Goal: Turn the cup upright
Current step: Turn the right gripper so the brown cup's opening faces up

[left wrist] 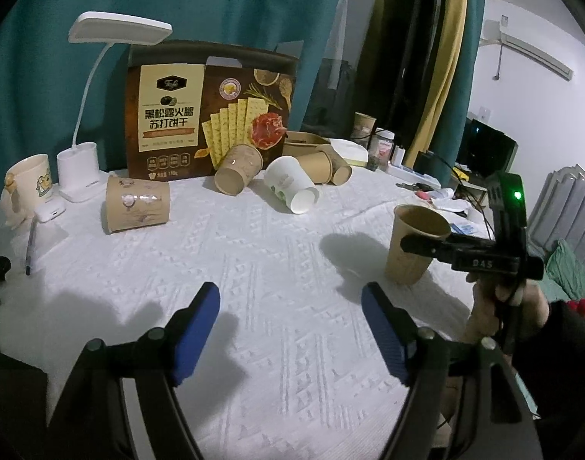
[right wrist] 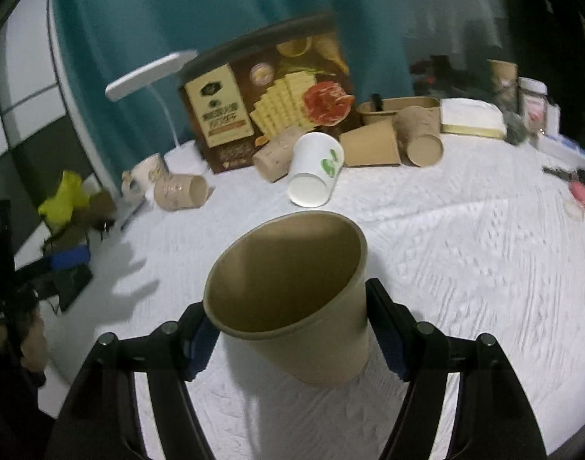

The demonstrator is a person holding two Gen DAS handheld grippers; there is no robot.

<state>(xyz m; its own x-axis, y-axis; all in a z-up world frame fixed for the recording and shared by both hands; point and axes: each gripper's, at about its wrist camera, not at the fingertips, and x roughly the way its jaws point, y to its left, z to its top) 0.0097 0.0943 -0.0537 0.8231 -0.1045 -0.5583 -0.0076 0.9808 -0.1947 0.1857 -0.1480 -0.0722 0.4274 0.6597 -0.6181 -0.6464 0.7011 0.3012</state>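
My right gripper [right wrist: 292, 326] is shut on a plain brown paper cup [right wrist: 292, 299], mouth up and slightly tilted, its base at or just above the white tablecloth [right wrist: 464, 268]. The same cup [left wrist: 415, 245] shows at the right in the left wrist view, gripped by the right gripper [left wrist: 418, 243]. My left gripper [left wrist: 290, 306] is open and empty over the cloth [left wrist: 277, 260], left of the cup. Lying on their sides at the back are a white cup [left wrist: 292, 188] [right wrist: 317, 170] and several brown cups [left wrist: 238, 170] [right wrist: 372, 147].
A cracker box [left wrist: 212, 111] stands at the back with a white desk lamp [left wrist: 81, 176] and a mug [left wrist: 26, 186] to its left. A patterned brown cup [left wrist: 137, 203] lies at the left. Jars and clutter [left wrist: 384, 149] sit at the back right.
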